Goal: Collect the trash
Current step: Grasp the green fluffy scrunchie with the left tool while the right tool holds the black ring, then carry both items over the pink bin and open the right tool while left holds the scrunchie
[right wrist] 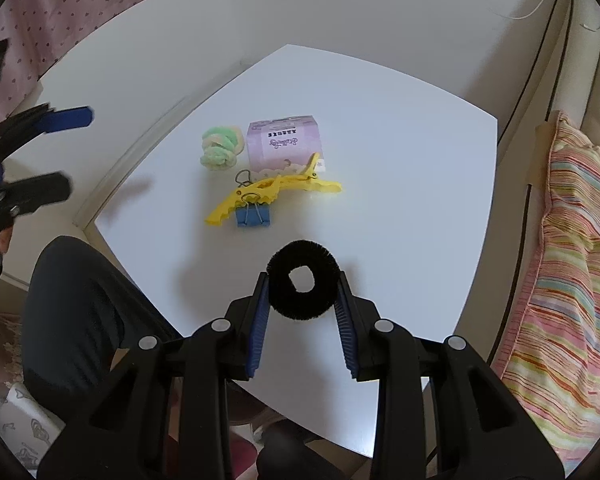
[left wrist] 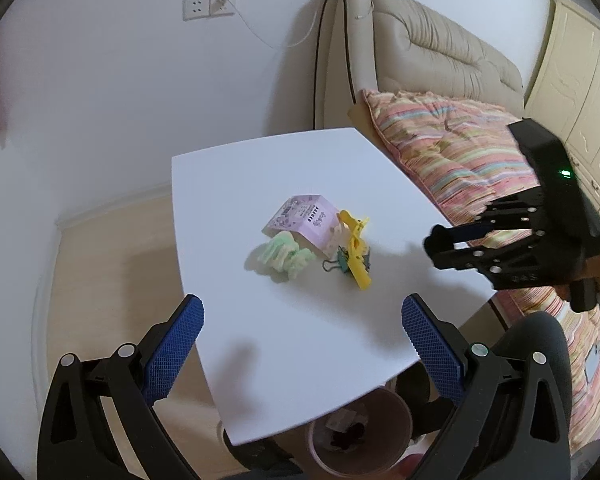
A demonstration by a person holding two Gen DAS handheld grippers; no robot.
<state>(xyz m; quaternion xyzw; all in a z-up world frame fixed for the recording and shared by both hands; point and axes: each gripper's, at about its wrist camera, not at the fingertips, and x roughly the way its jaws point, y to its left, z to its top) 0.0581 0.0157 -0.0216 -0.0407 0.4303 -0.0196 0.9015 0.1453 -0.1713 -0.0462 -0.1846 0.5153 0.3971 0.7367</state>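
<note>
My right gripper (right wrist: 303,280) is shut on a black fuzzy hair ring (right wrist: 300,306), held a little above the white table (right wrist: 400,200). In the left wrist view the right gripper (left wrist: 440,246) hangs over the table's right edge. My left gripper (left wrist: 303,308) is open and empty above the near part of the table. In the middle lie a purple box (left wrist: 304,220), a green fluffy scrunchie (left wrist: 284,254), a yellow clip (left wrist: 356,248) and a blue binder clip (right wrist: 254,216). A pinkish bin (left wrist: 400,408) with scraps inside stands below the table's near edge.
A bed with a striped quilt (left wrist: 460,148) and beige padded headboard (left wrist: 428,40) runs along the table's right side. A person's dark-clad knee (right wrist: 80,300) is against the table's near edge. A cream cabinet (left wrist: 580,80) is at the far right.
</note>
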